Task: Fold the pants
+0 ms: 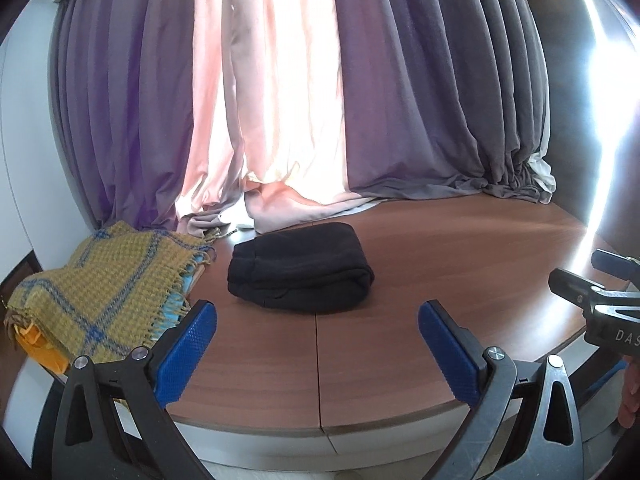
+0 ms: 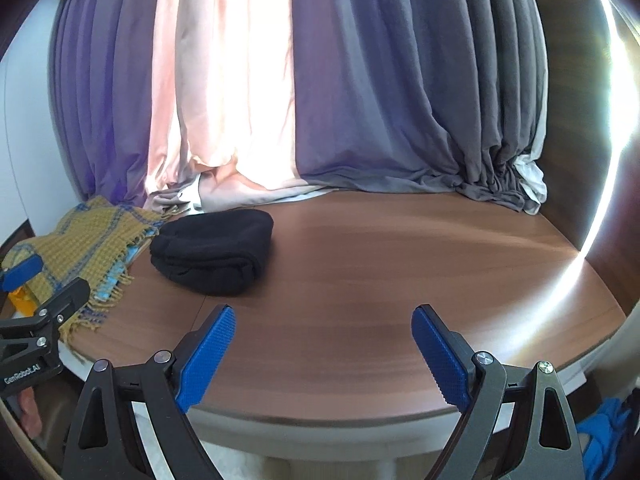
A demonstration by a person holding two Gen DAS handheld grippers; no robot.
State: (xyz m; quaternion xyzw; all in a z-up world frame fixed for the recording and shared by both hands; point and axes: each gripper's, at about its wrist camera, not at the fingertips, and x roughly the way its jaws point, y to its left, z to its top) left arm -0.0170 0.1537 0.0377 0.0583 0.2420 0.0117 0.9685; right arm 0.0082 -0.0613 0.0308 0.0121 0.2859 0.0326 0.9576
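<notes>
While the black pants (image 1: 301, 268) are lying folded into a compact bundle on the wooden table (image 1: 400, 340), both grippers are hovering near the table's front edge, well apart from the bundle. The left gripper (image 1: 318, 320) is standing wide apart, with nothing between its blue pads (image 1: 186, 354). The right gripper (image 2: 324, 326) is likewise holding its jaws spread, with only bare tabletop showing between its fingers. A mustard plaid blanket (image 1: 100, 300) with blue stripes and a fringe is sitting just beside the pants on their left. Purple, pink and grey curtains (image 1: 280, 100) are hanging behind the table, their hems pooling on its far edge.
</notes>
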